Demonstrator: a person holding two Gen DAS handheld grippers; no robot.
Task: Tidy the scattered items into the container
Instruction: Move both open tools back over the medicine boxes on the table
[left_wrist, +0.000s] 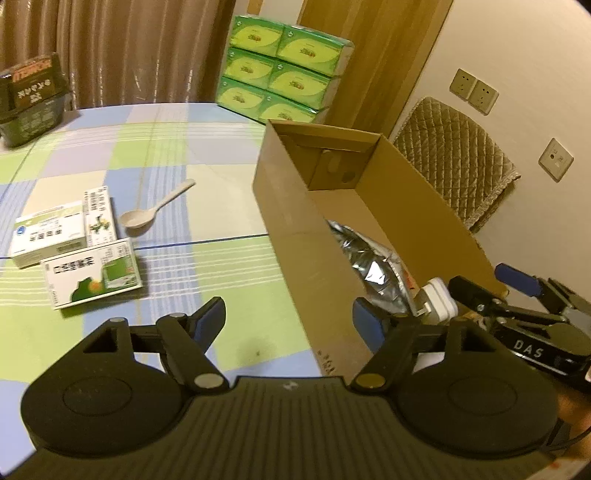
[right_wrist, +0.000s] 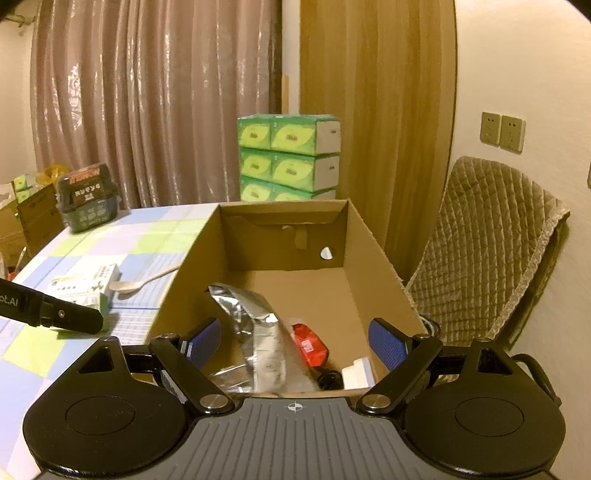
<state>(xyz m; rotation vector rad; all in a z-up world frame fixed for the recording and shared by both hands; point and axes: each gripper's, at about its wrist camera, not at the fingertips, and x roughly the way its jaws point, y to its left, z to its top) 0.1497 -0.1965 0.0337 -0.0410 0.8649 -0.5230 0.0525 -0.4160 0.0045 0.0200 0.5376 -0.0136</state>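
Cardboard box (right_wrist: 373, 254) is standing open-topped by the counter's (left_wrist: 207, 258) right edge, evidently so both hands can reach it; it is already holding a foil pouch (right_wrist: 255, 325), a red packet (right_wrist: 310, 345) and a white charger (right_wrist: 356, 373). Three medicine cartons (left_wrist: 74, 254) and a pale spoon (left_wrist: 155, 210) are lying mid-counter, left of it. Left hand-held gripper (left_wrist: 288, 321) and right hand-held gripper (right_wrist: 295, 343) are both hovering with jaws spread, carrying nothing.

A stack of green tissue packs (right_wrist: 289, 158) stands at the table's far edge, before a pleated brown curtain (right_wrist: 155, 99) and a wooden door (right_wrist: 376, 110). A quilted chair (right_wrist: 480, 251) sits right of them, under wall sockets (right_wrist: 502, 132). A dark basket (left_wrist: 31, 99) rests far left on the checked tablecloth (left_wrist: 177, 155).
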